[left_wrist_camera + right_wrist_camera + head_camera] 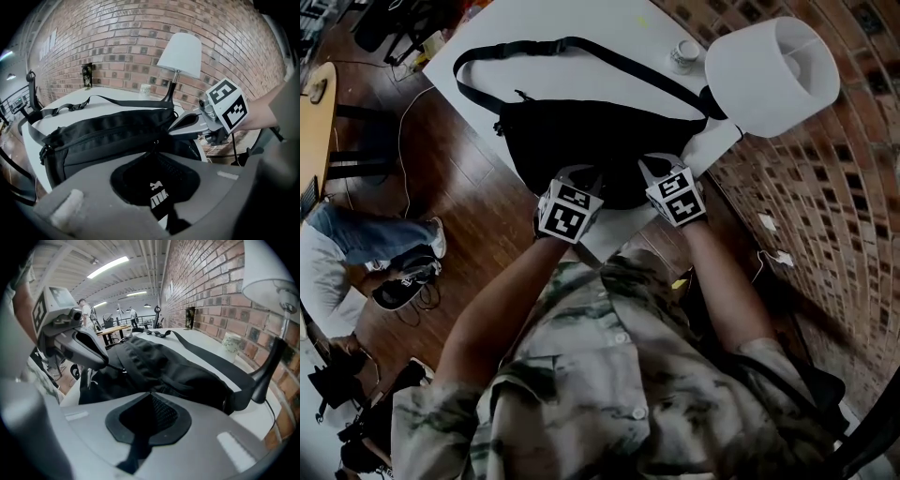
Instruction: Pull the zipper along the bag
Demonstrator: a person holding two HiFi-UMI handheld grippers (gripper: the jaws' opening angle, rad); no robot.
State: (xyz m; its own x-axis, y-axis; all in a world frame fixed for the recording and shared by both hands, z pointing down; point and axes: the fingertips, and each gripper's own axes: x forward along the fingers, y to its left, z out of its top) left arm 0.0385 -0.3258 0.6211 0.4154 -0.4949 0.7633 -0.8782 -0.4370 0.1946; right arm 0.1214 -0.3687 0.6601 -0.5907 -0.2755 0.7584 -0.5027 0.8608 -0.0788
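A black waist bag [591, 141] lies on the white table [581, 84], its strap [572, 44] looped toward the far side. Both grippers sit at the bag's near edge. My left gripper [591, 180] is shut on the zipper pull; in the left gripper view its jaws [154, 152] meet around the thin pull and black fabric. My right gripper [652, 171] is shut on the bag's fabric beside it, near the strap end, and in the right gripper view it [150, 393] pinches a fold of the bag [178, 371]. The bag [108, 136] fills the left gripper view.
A white-shaded lamp [773, 70] stands at the table's right corner by the brick wall [848, 187], and a small cup [682, 54] sits behind the bag. A person sits on the wooden floor [487, 206] at the left. A wooden table [317, 122] is far left.
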